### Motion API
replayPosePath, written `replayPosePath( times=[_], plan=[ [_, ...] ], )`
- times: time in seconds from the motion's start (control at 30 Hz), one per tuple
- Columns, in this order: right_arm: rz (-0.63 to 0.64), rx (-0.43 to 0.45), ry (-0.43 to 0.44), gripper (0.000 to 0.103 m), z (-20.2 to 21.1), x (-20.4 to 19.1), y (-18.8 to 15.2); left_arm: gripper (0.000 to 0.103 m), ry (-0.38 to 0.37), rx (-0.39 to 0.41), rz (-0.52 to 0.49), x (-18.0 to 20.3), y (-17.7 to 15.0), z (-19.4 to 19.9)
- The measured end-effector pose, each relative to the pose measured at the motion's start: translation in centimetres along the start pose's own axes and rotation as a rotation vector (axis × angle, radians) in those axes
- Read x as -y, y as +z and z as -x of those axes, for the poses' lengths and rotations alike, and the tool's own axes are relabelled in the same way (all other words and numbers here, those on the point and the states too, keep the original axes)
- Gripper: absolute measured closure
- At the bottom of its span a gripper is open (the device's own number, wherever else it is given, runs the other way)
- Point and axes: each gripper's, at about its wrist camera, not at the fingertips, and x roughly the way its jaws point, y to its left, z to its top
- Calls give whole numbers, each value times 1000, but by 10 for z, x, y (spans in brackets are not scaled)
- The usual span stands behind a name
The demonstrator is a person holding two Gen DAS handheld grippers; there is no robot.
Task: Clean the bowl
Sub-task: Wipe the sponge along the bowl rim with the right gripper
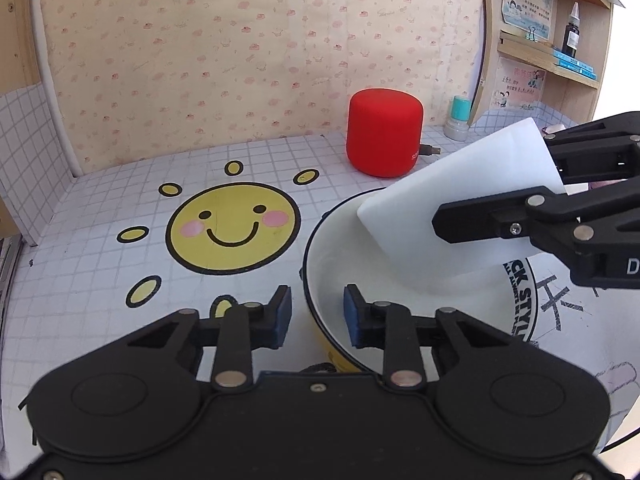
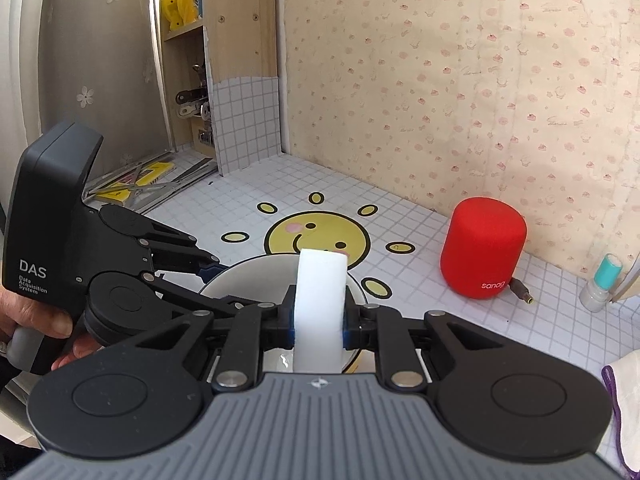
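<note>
Right gripper (image 2: 319,320) clamps sponge (image 2: 320,304) over bowl (image 1: 332,264) for wiping; left gripper (image 1: 318,318) fingers straddle near rim, narrowly apart, steadying it.

A red fabric-covered cylindrical speaker (image 1: 384,132) stands at the back of the white grid-patterned tabletop (image 1: 100,264), a plug and cable (image 2: 522,294) sticking out low on its side, and a small teal-capped bottle (image 1: 459,117) stands just beside it near the wooden shelf unit (image 1: 560,56). A yellow smiling sun sticker (image 1: 232,228) lies flat on the tabletop, well apart from the speaker. Up on the shelf stands a dark dropper bottle (image 1: 572,32), and pale pink-patterned wallpaper (image 1: 240,48) covers the wall behind.
</note>
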Motion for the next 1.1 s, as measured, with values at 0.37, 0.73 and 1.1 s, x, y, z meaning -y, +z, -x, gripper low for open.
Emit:
replayPosePath(
  times=[0.37, 0.73, 1.1],
  plan=[
    [-35, 64, -18, 83, 12, 7, 3, 84, 32, 3, 12, 7, 1, -2],
    [-97, 100, 32, 83, 8, 13, 12, 84, 13, -1, -6, 4, 5, -5],
    [-156, 90, 79, 83, -12, 15, 16, 84, 19, 3, -11, 6, 4, -5]
  ],
)
